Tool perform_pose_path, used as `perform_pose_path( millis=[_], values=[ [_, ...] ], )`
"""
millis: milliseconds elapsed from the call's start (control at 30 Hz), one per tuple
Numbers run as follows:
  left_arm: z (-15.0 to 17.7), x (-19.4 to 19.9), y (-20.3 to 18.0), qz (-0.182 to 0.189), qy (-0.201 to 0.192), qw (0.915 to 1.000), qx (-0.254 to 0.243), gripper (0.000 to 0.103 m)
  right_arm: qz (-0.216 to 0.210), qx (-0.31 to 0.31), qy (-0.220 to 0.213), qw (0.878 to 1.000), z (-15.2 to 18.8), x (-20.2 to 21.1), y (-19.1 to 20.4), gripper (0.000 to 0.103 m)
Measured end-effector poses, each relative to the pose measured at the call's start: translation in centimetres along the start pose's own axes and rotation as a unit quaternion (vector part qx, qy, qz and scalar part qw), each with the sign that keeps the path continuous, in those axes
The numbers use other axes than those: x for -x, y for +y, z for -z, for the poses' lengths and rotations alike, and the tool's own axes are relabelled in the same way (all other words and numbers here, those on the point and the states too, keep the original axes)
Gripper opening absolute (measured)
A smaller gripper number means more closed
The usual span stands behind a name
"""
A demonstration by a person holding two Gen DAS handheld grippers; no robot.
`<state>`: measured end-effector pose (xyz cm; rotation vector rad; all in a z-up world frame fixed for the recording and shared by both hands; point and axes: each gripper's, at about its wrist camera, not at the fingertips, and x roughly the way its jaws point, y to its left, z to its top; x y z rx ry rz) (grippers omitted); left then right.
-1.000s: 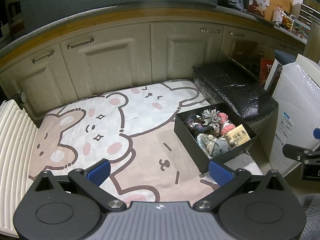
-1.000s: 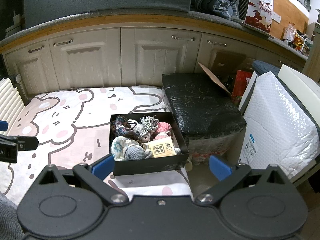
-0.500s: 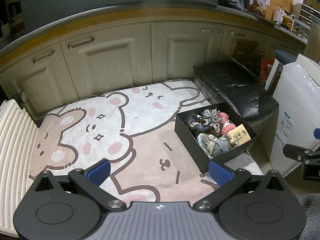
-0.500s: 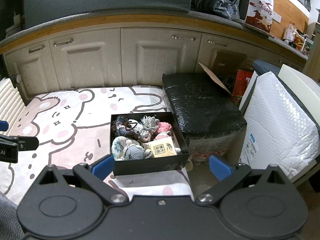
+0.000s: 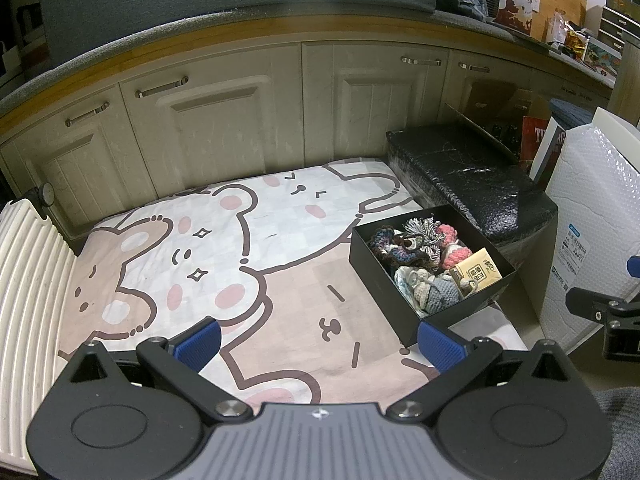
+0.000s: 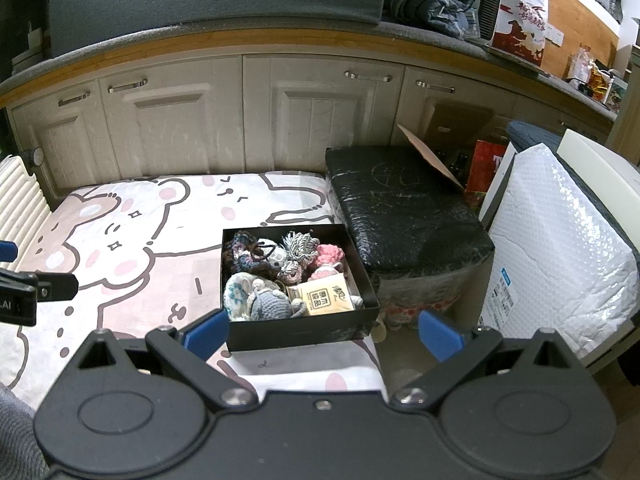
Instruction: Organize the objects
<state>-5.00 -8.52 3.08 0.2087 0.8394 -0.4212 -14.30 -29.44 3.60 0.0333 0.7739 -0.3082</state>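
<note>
We hold both grippers above the cartoon-bear mat (image 5: 248, 248), and neither has anything in it. The left gripper (image 5: 318, 342) has its jaws spread wide over bare mat; the right gripper (image 6: 324, 332) is just as wide, hanging just short of the near wall of the black box (image 6: 304, 330).

The task's things lie together inside that box at the mat's right edge, beside the black wrapped bundle (image 6: 404, 208): crocheted pieces (image 6: 256, 300), a grey tassel (image 6: 298, 242), something pink and knitted (image 6: 332, 254), and a tan paper packet (image 6: 326, 300) leaning in the near right corner. Smaller items may sit under the pile, though the fisheye view is too coarse to tell.

As we judge it, this scene fits two stages equally: the box packed and awaiting sorting out onto the mat, or the pieces already gathered in with the mat cleared. Nothing loose shows on the mat. Any reach into the box would call for a narrower jaw and a careful pick, since the yarn pieces are tangled close.
</note>
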Motion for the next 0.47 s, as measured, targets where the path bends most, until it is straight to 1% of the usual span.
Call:
perform_pose_path(
  millis=[467],
  values=[
    [0.04, 0.03, 0.18, 0.001, 0.001, 1.0000, -0.001, 0.103, 0.000, -0.001, 0.000, 1.000, 0.07, -0.05, 0.08, 0.103]
  ],
)
